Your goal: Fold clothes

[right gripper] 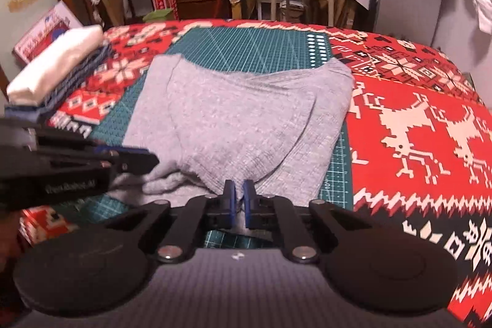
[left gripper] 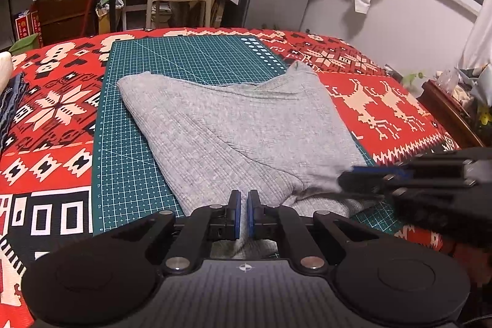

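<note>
Left wrist view confirms I am pinching the near hem of the partly folded grey knit garment (left gripper: 233, 125) on the green cutting mat (left gripper: 123, 143) with both nearly closed grippers, left (left gripper: 244, 200) and right (right gripper: 239, 189), leaving further folds and stacking outstanding.

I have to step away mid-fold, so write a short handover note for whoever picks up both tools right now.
Left tool: shut, pinching the near edge of the grey ribbed knit garment.
Right tool: shut on the same near edge, further right.
Garment: partly folded, lying on the green gridded cutting mat over the red patterned blanket.
Done: a stack of folded white and blue clothes sits at the blanket's left side.
Left: probably carry the gripped edge toward the far edge, flatten it, then add it to the stack.
</note>
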Demonstrator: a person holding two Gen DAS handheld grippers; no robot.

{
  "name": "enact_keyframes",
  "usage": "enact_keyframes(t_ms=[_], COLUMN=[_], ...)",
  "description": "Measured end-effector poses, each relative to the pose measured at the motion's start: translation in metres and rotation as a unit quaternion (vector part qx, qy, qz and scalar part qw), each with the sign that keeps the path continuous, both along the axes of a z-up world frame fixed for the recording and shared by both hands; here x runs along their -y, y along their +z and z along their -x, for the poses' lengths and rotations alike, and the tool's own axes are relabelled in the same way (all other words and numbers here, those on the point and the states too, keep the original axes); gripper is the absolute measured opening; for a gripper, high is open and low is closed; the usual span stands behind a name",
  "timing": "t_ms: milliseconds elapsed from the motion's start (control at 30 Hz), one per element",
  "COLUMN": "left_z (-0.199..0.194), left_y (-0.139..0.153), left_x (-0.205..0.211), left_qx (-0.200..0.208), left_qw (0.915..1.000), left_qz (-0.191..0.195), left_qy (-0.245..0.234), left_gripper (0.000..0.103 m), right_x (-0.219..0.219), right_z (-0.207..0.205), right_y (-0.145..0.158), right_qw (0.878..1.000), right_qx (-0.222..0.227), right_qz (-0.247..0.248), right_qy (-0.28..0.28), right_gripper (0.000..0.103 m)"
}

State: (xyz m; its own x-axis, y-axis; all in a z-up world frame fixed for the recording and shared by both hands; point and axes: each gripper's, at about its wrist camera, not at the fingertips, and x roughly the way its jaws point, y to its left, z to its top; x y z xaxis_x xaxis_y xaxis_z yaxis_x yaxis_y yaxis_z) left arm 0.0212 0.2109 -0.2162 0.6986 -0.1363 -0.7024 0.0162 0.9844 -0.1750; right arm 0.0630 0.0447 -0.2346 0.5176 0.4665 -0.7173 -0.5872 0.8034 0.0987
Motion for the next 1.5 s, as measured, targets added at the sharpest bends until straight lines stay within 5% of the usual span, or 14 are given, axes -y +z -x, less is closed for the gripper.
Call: enact_keyframes(t_ms=[400, 667, 967, 1167, 1500], left_z=[0.003, -0.003, -0.025, -0.019, -0.015], left_y=[0.003, 0.023, -0.004, -0.003, 0.026], left_x=[-0.006, -0.016, 0.004, 0.011, -0.030], left_qx=[-0.003, 0.028, -0.011, -0.004, 0.029], left_qw=[1.0000, 0.9932, 0.9953, 0.9976, 0.9915], left_qz=[0.005, 0.113, 0.093, 0.058, 0.118], left_qy=[0.007, -0.005, -0.027, -0.037, 0.047], left_gripper=[0.005, 0.005, 0.006, 0.006, 0.005], right_x=[0.014, 0.034, -0.009, 0.004, 0.015], right_z=[-0.002, 0.001, -0.033, -0.036, -0.038], right_y=[-0.003, 0.024, 0.002, -0.012, 0.009], right_qw=[0.999, 0.999, 1.000, 1.000, 0.999], right_qx=[-0.026, -0.005, 0.010, 0.005, -0.015], right_qz=[0.024, -0.030, -0.017, -0.006, -0.042], right_qy=[-0.009, -0.011, 0.023, 0.019, 0.005], right_gripper=[0.002, 0.004, 0.007, 0.006, 0.009])
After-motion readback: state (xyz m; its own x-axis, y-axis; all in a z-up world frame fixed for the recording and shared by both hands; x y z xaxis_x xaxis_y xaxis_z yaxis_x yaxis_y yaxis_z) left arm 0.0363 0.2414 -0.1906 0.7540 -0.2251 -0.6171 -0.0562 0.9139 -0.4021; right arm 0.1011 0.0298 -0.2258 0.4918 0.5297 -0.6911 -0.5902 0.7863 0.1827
